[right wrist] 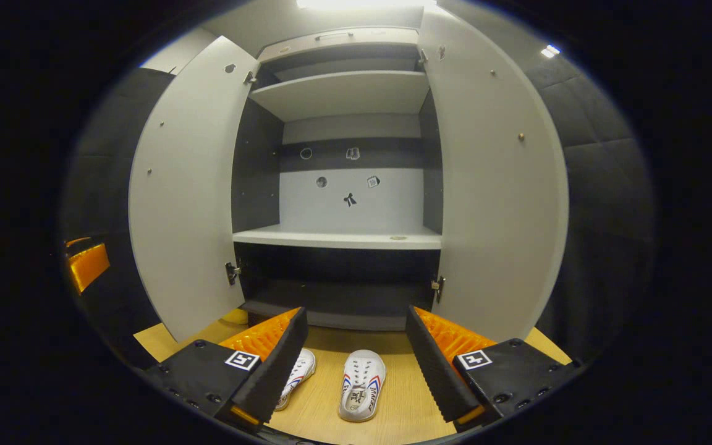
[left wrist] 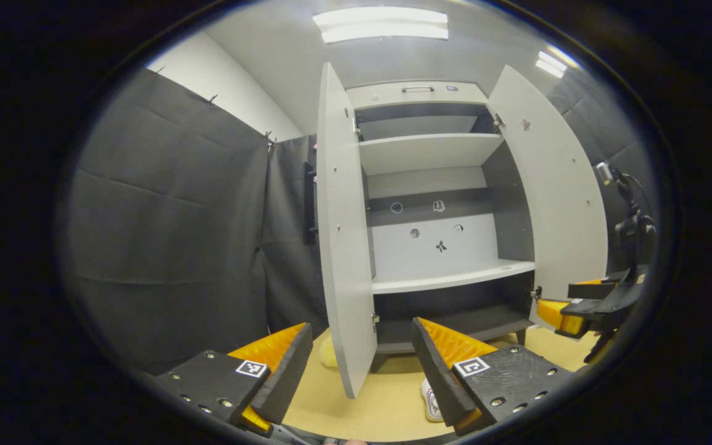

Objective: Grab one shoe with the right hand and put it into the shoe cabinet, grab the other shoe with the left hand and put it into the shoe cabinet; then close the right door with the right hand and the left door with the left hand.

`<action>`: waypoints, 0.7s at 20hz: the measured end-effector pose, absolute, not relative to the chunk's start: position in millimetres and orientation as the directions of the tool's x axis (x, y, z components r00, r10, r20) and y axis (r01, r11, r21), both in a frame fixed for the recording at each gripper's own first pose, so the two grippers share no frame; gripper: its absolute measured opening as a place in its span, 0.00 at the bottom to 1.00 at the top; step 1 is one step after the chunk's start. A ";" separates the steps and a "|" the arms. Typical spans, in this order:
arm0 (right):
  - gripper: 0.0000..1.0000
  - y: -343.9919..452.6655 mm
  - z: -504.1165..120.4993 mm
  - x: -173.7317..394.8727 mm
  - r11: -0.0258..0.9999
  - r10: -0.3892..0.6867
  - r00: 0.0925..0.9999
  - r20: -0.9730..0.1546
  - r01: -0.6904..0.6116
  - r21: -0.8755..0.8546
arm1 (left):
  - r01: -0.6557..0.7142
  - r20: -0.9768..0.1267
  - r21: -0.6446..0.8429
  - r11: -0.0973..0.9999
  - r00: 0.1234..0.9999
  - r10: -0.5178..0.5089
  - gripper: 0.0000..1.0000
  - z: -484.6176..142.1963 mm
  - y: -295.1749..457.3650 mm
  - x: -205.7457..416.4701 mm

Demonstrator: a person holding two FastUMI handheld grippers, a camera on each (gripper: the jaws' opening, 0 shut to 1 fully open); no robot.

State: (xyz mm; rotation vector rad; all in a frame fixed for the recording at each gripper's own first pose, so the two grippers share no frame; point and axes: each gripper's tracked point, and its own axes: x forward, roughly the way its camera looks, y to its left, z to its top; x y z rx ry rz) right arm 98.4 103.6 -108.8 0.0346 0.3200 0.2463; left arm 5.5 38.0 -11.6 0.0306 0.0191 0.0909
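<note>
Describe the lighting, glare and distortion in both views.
Left gripper view: ceiling lights blow out to white glare, and the fisheye bows the open left door. Right gripper view: glare at the top edge, the lower compartment lies in deep shadow, the shoes are sharp and evenly lit, and the right door bulges outward.

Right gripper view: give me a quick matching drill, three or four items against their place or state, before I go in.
Items:
1. shoes
2. cabinet doors
3. middle shelf
4. right gripper

States:
A. swung open
B. bare, nothing on it
C. on the floor in front of the cabinet
D. jaws apart, holding nothing

Pairs: 1-C, 2-A, 3-B, 4-D
</note>
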 end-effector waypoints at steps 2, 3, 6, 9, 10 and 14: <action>0.97 114.2 -129.5 109.0 0.962 0.272 0.895 -0.355 -0.259 0.083 | -0.106 -0.022 0.036 0.994 0.994 0.107 0.93 -13.4 42.1 7.9; 1.00 117.7 -139.6 113.8 0.960 0.279 0.884 -0.375 -0.267 0.085 | -0.114 -0.025 0.037 0.993 0.993 0.115 0.93 -15.2 42.4 6.0; 1.00 125.8 -174.3 125.9 0.955 0.292 0.842 -0.455 -0.280 0.094 | -0.136 -0.039 0.037 0.990 0.990 0.138 0.93 -20.7 46.8 8.5; 1.00 132.9 -210.6 132.3 0.951 0.302 0.792 -0.530 -0.293 0.104 | -0.158 -0.048 0.045 0.986 0.986 0.161 0.93 -24.3 50.8 9.3; 1.00 135.0 -223.7 134.6 0.949 0.304 0.773 -0.556 -0.298 0.104 | -0.163 -0.051 0.048 0.985 0.985 0.165 0.93 -25.5 51.7 9.7; 1.00 141.7 -270.7 132.3 0.942 0.318 0.686 -0.654 -0.305 0.137 | -0.176 -0.074 0.057 0.983 0.981 0.180 0.93 -33.3 54.6 10.0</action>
